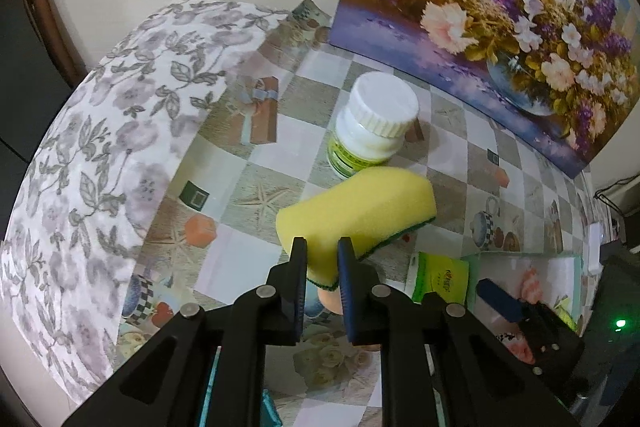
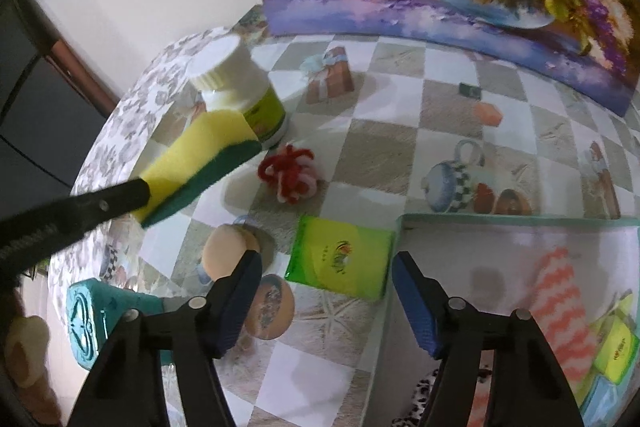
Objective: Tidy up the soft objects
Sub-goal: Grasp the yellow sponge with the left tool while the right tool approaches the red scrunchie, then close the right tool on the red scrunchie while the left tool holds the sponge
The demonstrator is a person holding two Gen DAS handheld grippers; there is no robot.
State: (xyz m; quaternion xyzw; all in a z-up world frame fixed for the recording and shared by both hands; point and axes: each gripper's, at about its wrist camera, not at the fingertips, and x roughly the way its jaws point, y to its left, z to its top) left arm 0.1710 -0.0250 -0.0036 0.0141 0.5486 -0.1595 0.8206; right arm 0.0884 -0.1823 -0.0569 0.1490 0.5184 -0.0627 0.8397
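I am partway through tidying soft things into a shallow box point(image 2: 404, 239) at the right of the tabletop point(image 2: 400, 131). My left fingers point(image 1: 322, 247) are pinched narrow on one end of a yellow sponge point(image 1: 356, 207) with a green scouring side, holding it clear of the tabletop, not yet over the box. My right fingers point(image 2: 326, 267) stand fairly wide with nothing between them, poised above a green tissue pack point(image 2: 340, 263) that lies just beside the box's left wall.

Inside the box I see a pink and white zigzag cloth point(image 2: 560, 307), another green pack point(image 2: 614, 351) and a spotted fabric piece point(image 2: 424, 391), so some sorting looks done.

Left on the tabletop: the tissue pack, a red and white yarn ball point(image 2: 290, 175), and a round peach puff point(image 2: 224, 253) beside my right-hand left finger. A teal thing point(image 2: 86, 323) lies at the near left edge; I cannot tell what it is.

A hard white-capped bottle point(image 1: 372, 123) stands just behind the sponge, and a flower painting point(image 1: 500, 19) leans against the wall. Nothing blocks the path from sponge to box except my own right fingers.
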